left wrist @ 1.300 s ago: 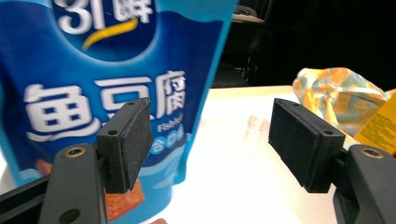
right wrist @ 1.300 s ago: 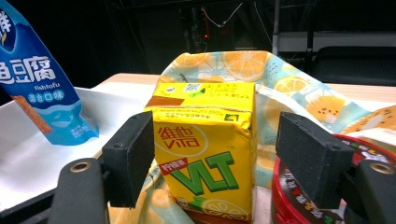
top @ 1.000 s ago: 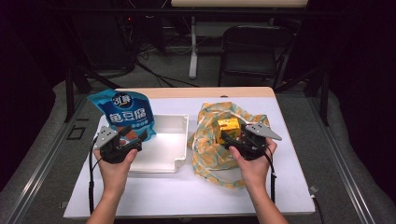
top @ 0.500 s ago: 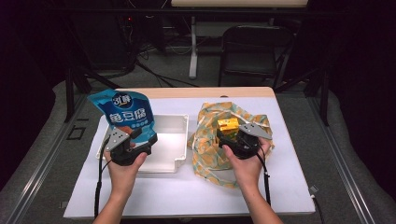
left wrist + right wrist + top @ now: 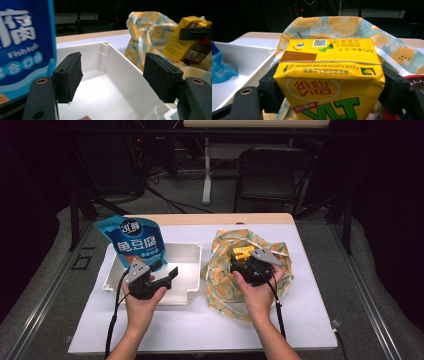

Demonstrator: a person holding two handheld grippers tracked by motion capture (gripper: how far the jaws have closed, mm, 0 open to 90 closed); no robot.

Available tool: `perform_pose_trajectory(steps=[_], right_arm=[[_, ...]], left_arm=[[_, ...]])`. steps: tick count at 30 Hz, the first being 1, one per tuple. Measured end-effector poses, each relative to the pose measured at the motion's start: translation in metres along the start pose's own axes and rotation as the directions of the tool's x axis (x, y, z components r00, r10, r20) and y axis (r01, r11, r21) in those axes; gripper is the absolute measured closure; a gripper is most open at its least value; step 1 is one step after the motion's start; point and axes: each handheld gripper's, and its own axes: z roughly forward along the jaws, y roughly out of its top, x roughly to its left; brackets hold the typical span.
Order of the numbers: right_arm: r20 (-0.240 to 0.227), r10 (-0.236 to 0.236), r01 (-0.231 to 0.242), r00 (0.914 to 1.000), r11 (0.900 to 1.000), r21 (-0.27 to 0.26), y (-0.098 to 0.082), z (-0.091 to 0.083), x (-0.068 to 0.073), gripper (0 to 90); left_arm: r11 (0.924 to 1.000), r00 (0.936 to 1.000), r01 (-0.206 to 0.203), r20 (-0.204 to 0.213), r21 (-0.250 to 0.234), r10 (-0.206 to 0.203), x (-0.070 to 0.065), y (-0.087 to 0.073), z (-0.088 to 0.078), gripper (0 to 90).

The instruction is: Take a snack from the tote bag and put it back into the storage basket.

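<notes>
Gripping a yellow drink carton (image 5: 329, 82) between its two black padded jaws, the right gripper (image 5: 246, 261) sits over the crumpled, lemon-printed bag (image 5: 270, 285) on the right half of the table (image 5: 310, 320); the carton is a glossy, sharp-edged box with red and green lettering and a folded top seam, and the pads press flat against its two sides. The bag is soft, thin plastic, wrinkled and open (in the left gripper view, a dark jar-like thing shows just behind the carton, too blurred to name). The left gripper (image 5: 167, 270) hovers at the front edge of the white plastic tray (image 5: 192, 255), its jaws standing well apart with nothing between them, the rough foam-like pads facing each other over the tray's smooth, bare floor. A blue, shiny stand-up pouch (image 5: 135, 242) with white characters leans upright at the tray's far left corner.
</notes>
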Motion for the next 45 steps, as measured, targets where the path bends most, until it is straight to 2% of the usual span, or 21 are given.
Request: perform_pose_trajectory(steps=[3, 6, 10, 14, 21, 28, 33, 36, 38, 42, 45], right_arm=[[0.017, -0.011, 0.011, 0.9998, 1.0, 0.002, -0.001, 0.001, 0.001, 23.1], [0.03, -0.026, 0.026, 0.9992, 1.0, -0.008, 0.0, -0.001, 0.001, 28.1], [0.009, -0.034, 0.034, 0.9994, 0.999, -0.01, 0.0, -0.001, -0.002, 29.0], [-0.029, -0.009, 0.008, 0.9995, 1.0, -0.012, 0.003, -0.005, -0.007, 29.3], [-0.09, -0.019, 0.015, 0.9958, 0.999, -0.042, 0.013, -0.014, -0.004, 29.4], [-0.17, -0.03, 0.02, 0.985, 0.998, -0.061, 0.029, -0.026, 0.006, 29.3], [-0.205, -0.045, 0.032, 0.9777, 0.997, -0.068, 0.034, -0.031, 0.016, 29.3], [-0.221, -0.055, 0.041, 0.9738, 0.997, -0.071, 0.034, -0.033, 0.022, 29.3], [-0.232, -0.059, 0.044, 0.9708, 0.997, -0.069, 0.034, -0.034, 0.025, 29.3], [-0.251, -0.065, 0.047, 0.9659, 0.996, -0.076, 0.035, -0.037, 0.031, 29.3], [-0.27, -0.071, 0.053, 0.9602, 0.996, -0.074, 0.036, -0.04, 0.036, 29.3]], left_arm=[[0.9999, 0.9999, -0.011, 0.007, 0.003, 0.011, -0.006, -0.001, 0.004, 31.5], [0.9991, 0.9987, -0.041, 0.029, 0.007, 0.041, -0.013, -0.002, 0.007, 31.5], [0.9974, 0.996, -0.07, 0.057, 0.015, 0.069, -0.023, -0.003, 0.014, 31.2], [0.996, 0.9933, -0.086, 0.079, 0.024, 0.084, -0.031, -0.003, 0.021, 31.2], [0.9943, 0.987, -0.104, 0.126, 0.022, 0.101, -0.045, -0.001, 0.03, 31.1], [0.9938, 0.9818, -0.112, 0.155, 0.003, 0.11, -0.057, 0.004, 0.036, 31.6], [0.9911, 0.9773, -0.132, 0.165, -0.016, 0.133, -0.065, 0.01, 0.038, 32.4], [0.989, 0.9716, -0.147, 0.185, -0.012, 0.147, -0.069, 0.012, 0.04, 32.9], [0.9869, 0.9696, -0.16, 0.184, -0.021, 0.161, -0.073, 0.012, 0.042, 32.9], [0.9836, 0.9596, -0.179, 0.217, -0.023, 0.179, -0.079, 0.013, 0.044, 32.6], [0.9825, 0.9571, -0.185, 0.223, -0.022, 0.185, -0.082, 0.014, 0.046, 32.6]])
